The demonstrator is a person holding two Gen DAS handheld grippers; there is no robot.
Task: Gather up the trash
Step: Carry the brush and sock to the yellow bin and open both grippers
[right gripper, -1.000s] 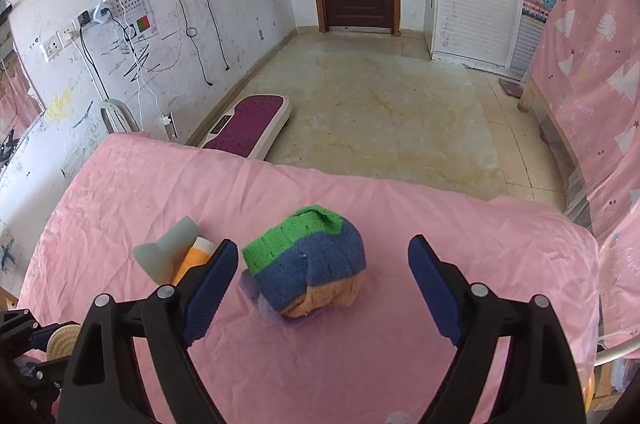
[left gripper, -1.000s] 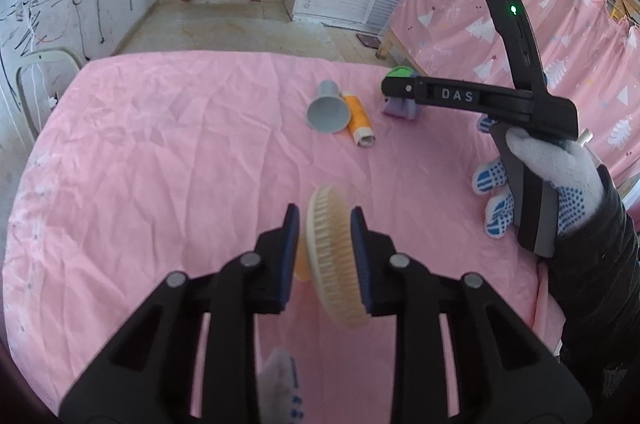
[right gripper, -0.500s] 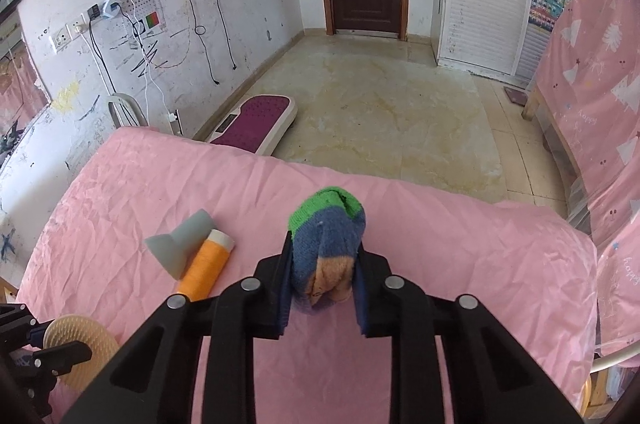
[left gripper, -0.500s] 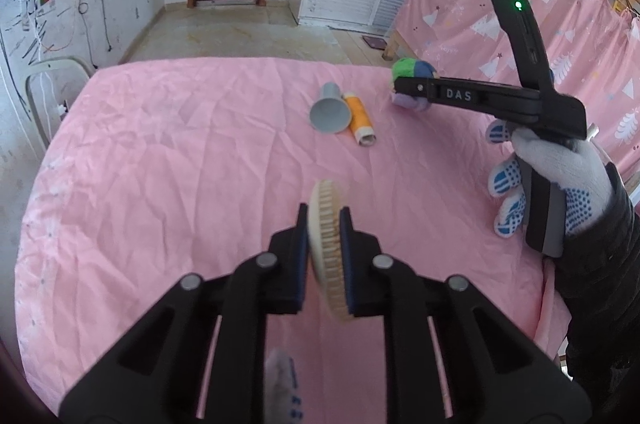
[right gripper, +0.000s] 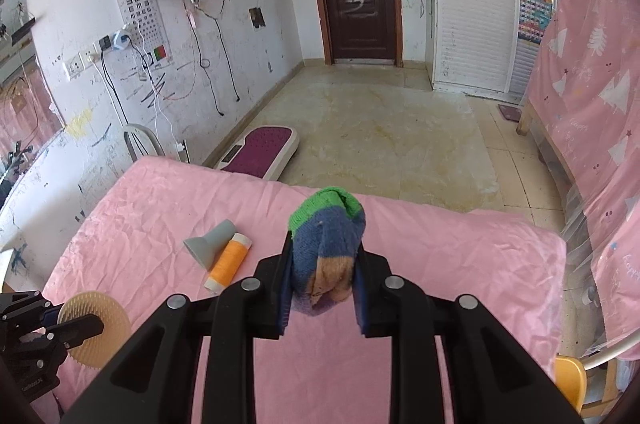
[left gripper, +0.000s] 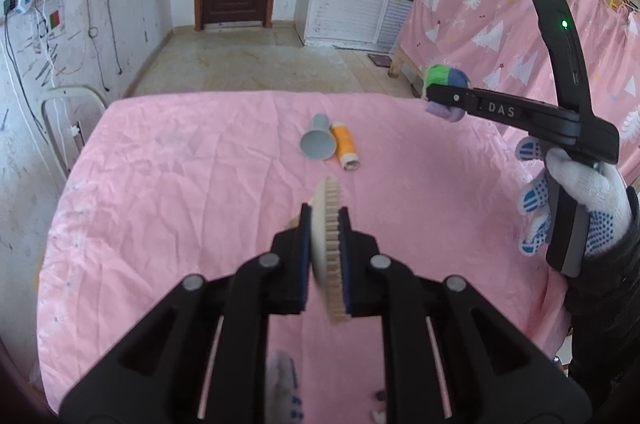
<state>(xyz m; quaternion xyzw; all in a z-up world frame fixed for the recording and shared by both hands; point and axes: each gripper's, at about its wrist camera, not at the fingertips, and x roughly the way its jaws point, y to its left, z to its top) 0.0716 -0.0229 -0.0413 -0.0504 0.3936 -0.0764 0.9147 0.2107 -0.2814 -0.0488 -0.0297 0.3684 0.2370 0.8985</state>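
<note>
left tool (left gripper: pixel 325 246) clamps round brush (left gripper: pixel 327 224) by its edge | right tool (right gripper: pixel 322 288) squeezes knit ball (right gripper: pixel 326 248) | risk: thin brush rim may twist free, soft ball may slip out in transit

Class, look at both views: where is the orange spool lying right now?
The orange spool lies on the pink bedsheet, touching the grey funnel, left of the sock held in the right gripper.
</note>
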